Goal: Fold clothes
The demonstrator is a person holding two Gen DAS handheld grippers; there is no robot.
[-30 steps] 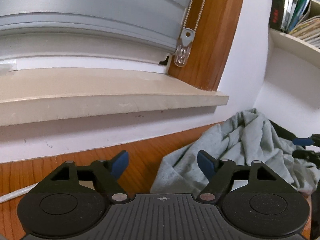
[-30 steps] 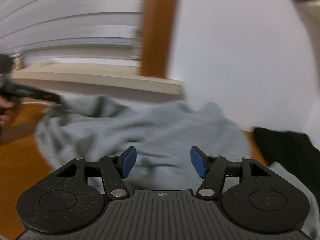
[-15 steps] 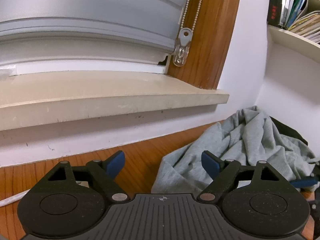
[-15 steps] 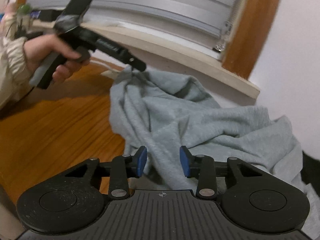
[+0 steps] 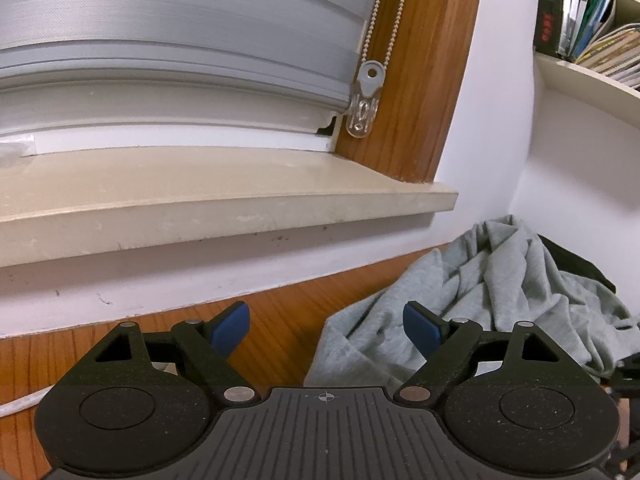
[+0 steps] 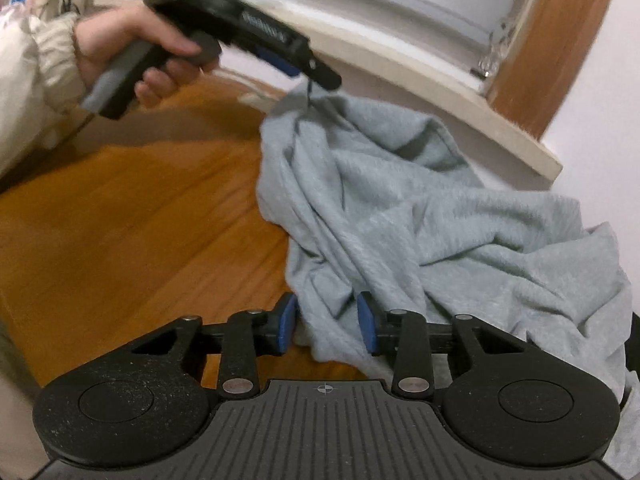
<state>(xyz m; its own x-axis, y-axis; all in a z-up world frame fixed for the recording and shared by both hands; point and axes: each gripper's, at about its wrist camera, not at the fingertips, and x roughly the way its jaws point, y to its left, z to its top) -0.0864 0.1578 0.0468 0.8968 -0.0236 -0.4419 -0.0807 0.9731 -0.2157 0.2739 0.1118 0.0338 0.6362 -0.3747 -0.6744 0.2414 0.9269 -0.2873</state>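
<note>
A crumpled grey garment (image 5: 500, 280) (image 6: 420, 208) lies on the wooden table (image 6: 140, 232), heaped against the wall. My right gripper (image 6: 327, 322) is low at the garment's near edge. Its jaws are closing, with a bunched fold of grey cloth filling the gap between the blue pads (image 6: 288, 322). My left gripper (image 5: 326, 316) stands open over bare wood, nothing between its fingers, and the garment's left edge lies just past its right finger. In the right wrist view a hand (image 6: 132, 44) holds the left gripper (image 6: 316, 74), whose tip is at the garment's far corner.
A beige window sill (image 5: 224, 196) juts out above the table's back edge, with a blind and its bead chain (image 5: 376, 40) above. A black garment (image 5: 572, 256) lies behind the grey one. A shelf with books (image 5: 580, 12) hangs at the right. A white cable (image 5: 20, 404) crosses the wood at the left.
My right gripper swung over to the garment's near edge and sank, its jaws narrowing around a fold. The left gripper stayed put with its jaws a little wider.
</note>
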